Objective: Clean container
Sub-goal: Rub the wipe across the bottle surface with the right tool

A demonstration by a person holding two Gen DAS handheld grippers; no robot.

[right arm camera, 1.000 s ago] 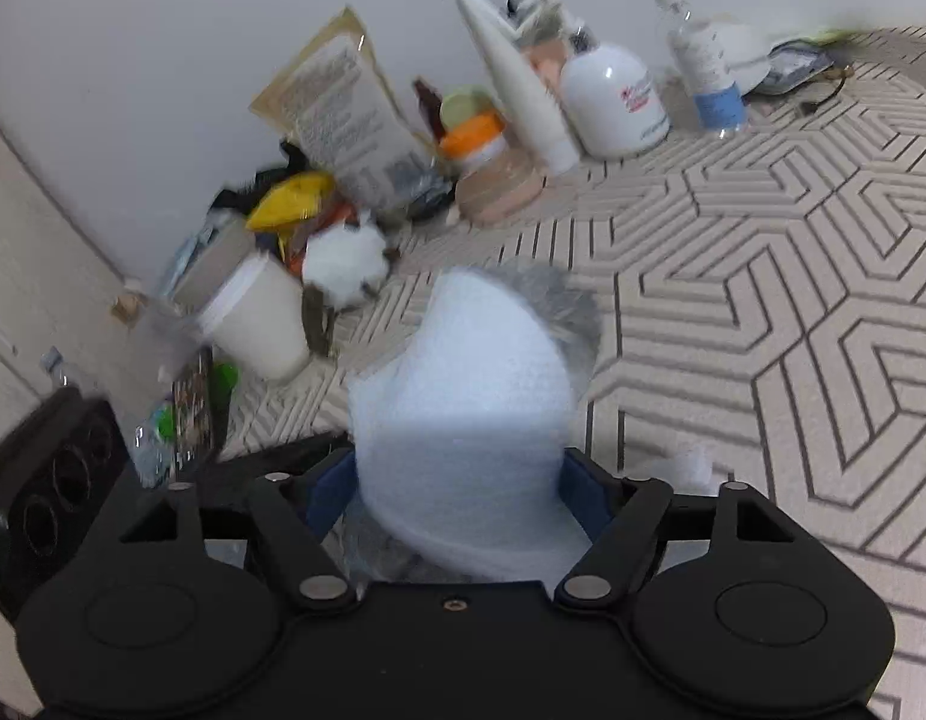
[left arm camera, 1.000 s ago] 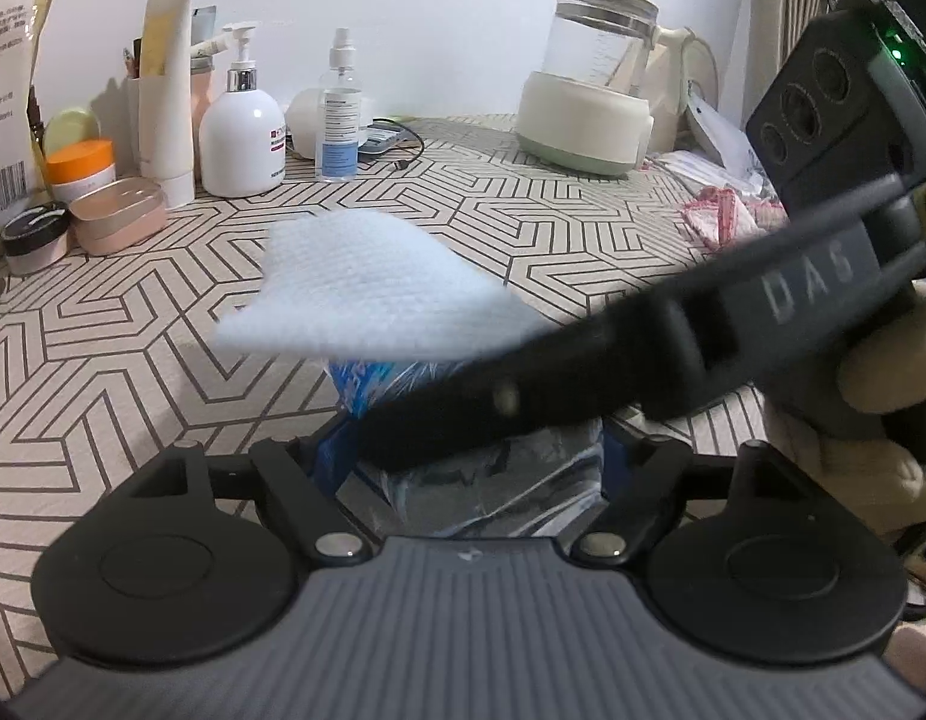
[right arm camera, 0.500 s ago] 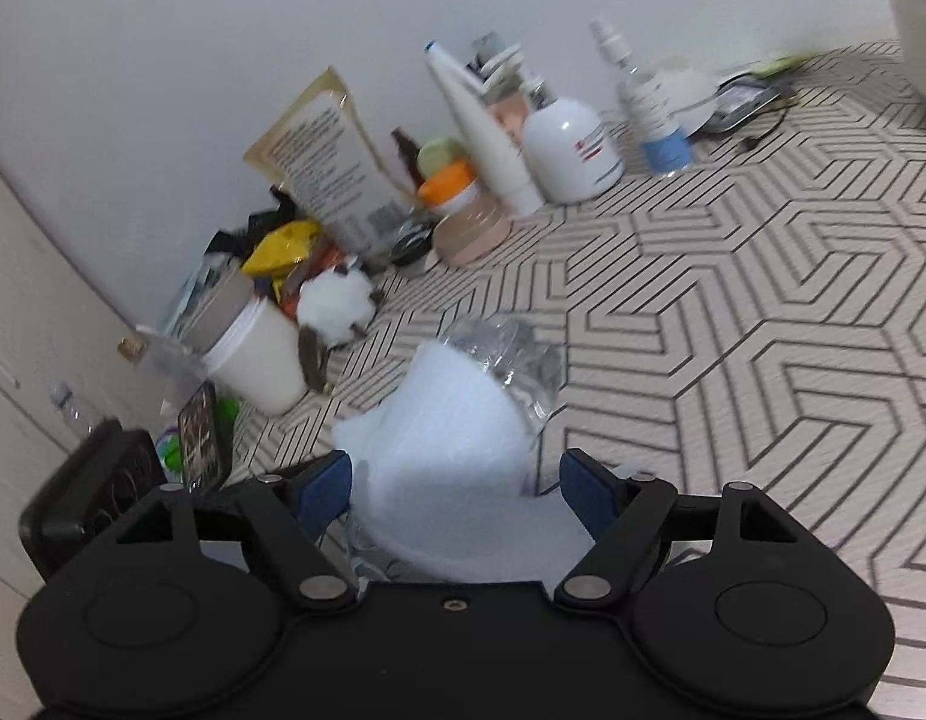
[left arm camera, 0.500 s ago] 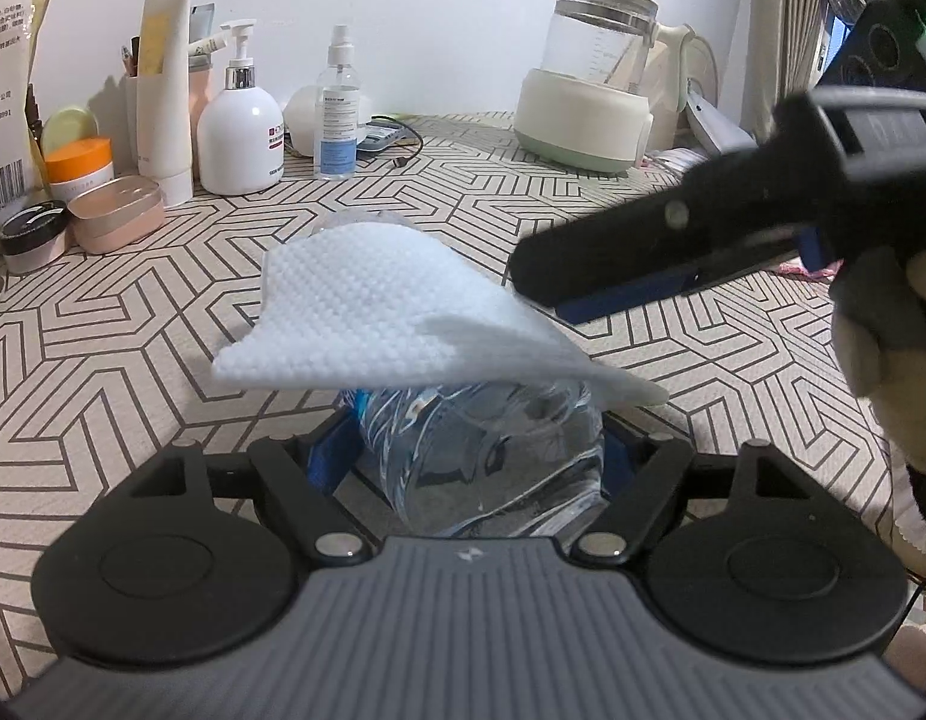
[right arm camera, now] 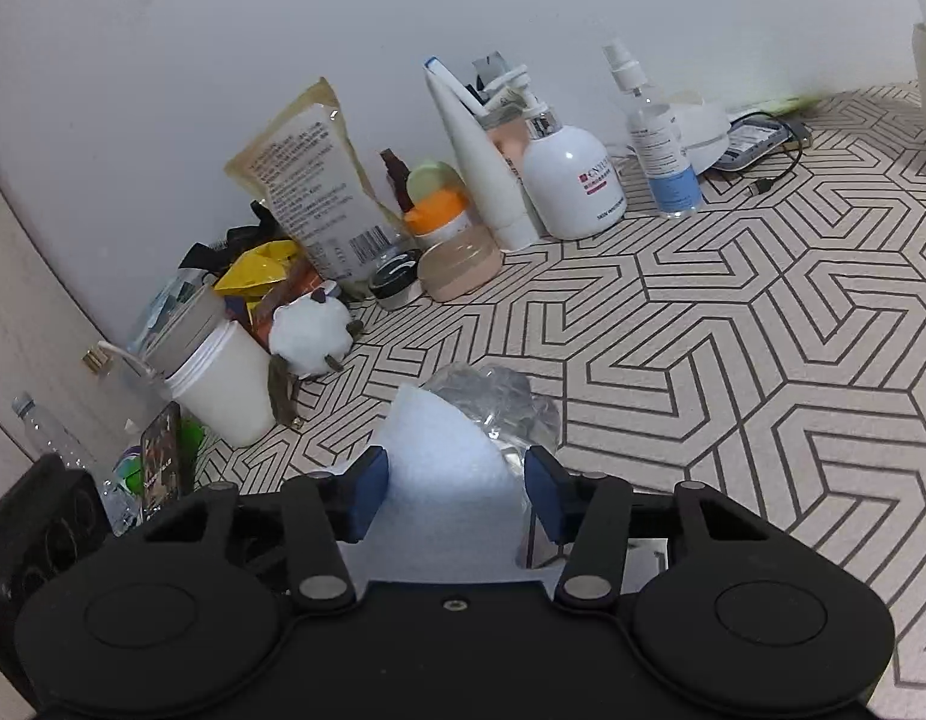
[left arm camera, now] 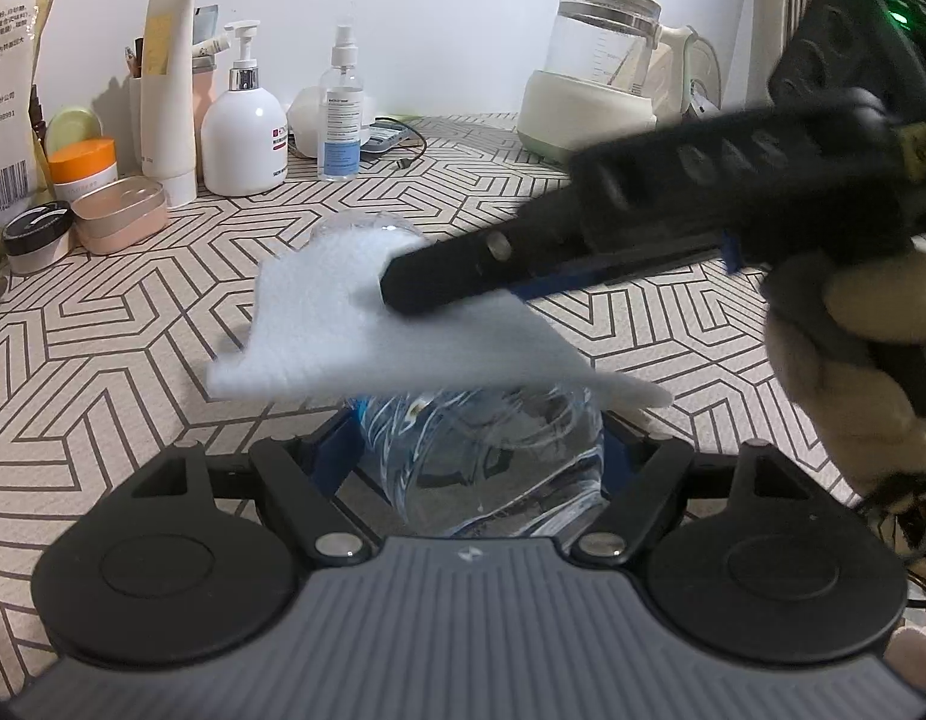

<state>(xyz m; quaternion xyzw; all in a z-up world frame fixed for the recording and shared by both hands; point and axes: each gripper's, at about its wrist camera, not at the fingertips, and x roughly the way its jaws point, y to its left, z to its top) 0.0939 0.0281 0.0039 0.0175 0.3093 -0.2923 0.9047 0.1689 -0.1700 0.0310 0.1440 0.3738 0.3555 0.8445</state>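
A clear plastic bottle (left arm camera: 493, 462) lies between the blue pads of my left gripper (left arm camera: 481, 450), which is shut on it. A white cloth (left arm camera: 342, 330) is draped over the bottle's top. My right gripper (right arm camera: 456, 480) comes in from the right, one black finger (left arm camera: 463, 270) lying across the cloth. Its jaws are closing, with the cloth (right arm camera: 438, 462) and the crumpled bottle end (right arm camera: 493, 396) between the pads. A narrow gap still shows at each pad. A gloved hand (left arm camera: 853, 360) holds the right gripper.
The patterned tabletop (left arm camera: 132, 330) carries a white pump bottle (left arm camera: 243, 138), a spray bottle (left arm camera: 341, 114), jars and a tube along the back wall. A glass kettle (left arm camera: 601, 66) stands at the back right. A white cup (right arm camera: 222, 384) and packets crowd the left corner.
The right gripper lay low across the bottle, then lifted off to the right, and now sits over the cloth again with narrower jaws. The left gripper and bottle stayed put.
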